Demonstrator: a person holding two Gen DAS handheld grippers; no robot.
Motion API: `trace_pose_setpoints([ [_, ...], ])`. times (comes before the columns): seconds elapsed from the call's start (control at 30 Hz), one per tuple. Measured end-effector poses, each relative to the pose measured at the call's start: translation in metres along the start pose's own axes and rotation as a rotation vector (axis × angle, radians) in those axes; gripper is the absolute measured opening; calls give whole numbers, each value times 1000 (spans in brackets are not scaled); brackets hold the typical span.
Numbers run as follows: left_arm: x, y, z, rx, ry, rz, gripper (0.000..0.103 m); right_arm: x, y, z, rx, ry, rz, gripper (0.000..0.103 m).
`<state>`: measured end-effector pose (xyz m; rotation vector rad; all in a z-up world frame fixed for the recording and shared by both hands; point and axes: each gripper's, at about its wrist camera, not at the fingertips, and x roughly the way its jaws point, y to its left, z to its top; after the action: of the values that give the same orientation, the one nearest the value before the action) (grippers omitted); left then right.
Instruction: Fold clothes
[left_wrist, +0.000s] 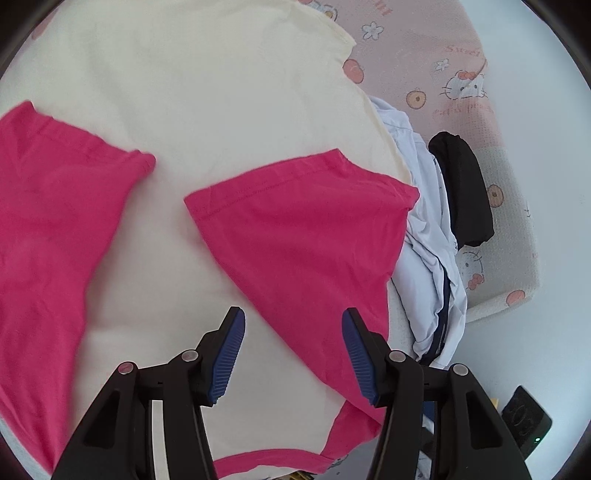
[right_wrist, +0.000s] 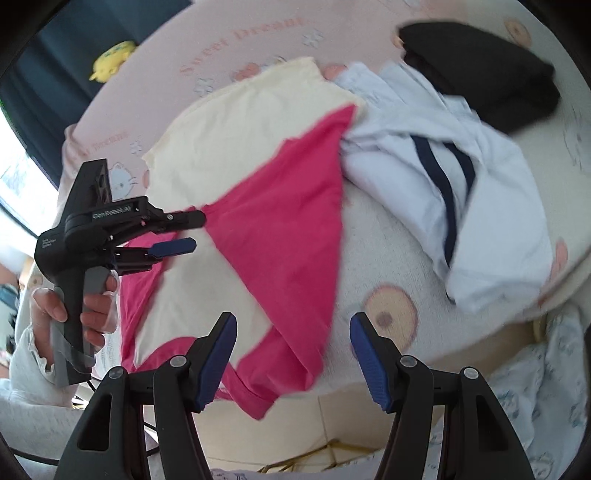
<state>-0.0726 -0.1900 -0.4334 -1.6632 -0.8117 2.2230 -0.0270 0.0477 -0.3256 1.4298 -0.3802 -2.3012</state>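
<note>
Clothes spread on a bed (right_wrist: 388, 236) under a pink cartoon-cat quilt, two empty hand-held grippers above them.

The quilt, printed with cats, flowers and lettering, covers the bed; past its far edge in the right wrist view are a dark wall and a yellow soft toy (right_wrist: 110, 61). Four garments lie on it: a cream cotton T-shirt (left_wrist: 207, 92) spread flat in the middle, a bright pink knit garment (left_wrist: 306, 236) on top of it reaching to the bed's near edge, a crumpled pale blue shirt with navy stripes (right_wrist: 439, 162) just beside it, and a folded black cloth (right_wrist: 480, 70) touching the blue shirt toward the far corner. The left hand-held gripper (left_wrist: 293, 352), gripped by a hand (right_wrist: 79, 306), hangs over the pink fabric with jaws parted, holding nothing. The right hand-held gripper (right_wrist: 293, 356) stands wide and empty over the near edge.
</note>
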Motion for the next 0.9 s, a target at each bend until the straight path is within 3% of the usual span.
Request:
trace_pose_setpoints([
  [0.3, 19, 3, -9, -69, 35, -20, 51, 21, -7, -5, 24, 92, 67, 63],
  [0.47, 30, 6, -12, -124, 31, -28, 51, 34, -5, -6, 7, 149, 62, 63],
  [0.73, 38, -6, -4, -80, 9, -3, 53, 56, 3, -3, -38, 226, -18, 63],
  [0.83, 39, -5, -2, -85, 3, -9, 55, 60, 6, -4, -61, 226, -62, 54],
  [0.9, 39, -5, -1, -86, 0, -10, 55, 61, 7, -6, -73, 217, -91, 41],
])
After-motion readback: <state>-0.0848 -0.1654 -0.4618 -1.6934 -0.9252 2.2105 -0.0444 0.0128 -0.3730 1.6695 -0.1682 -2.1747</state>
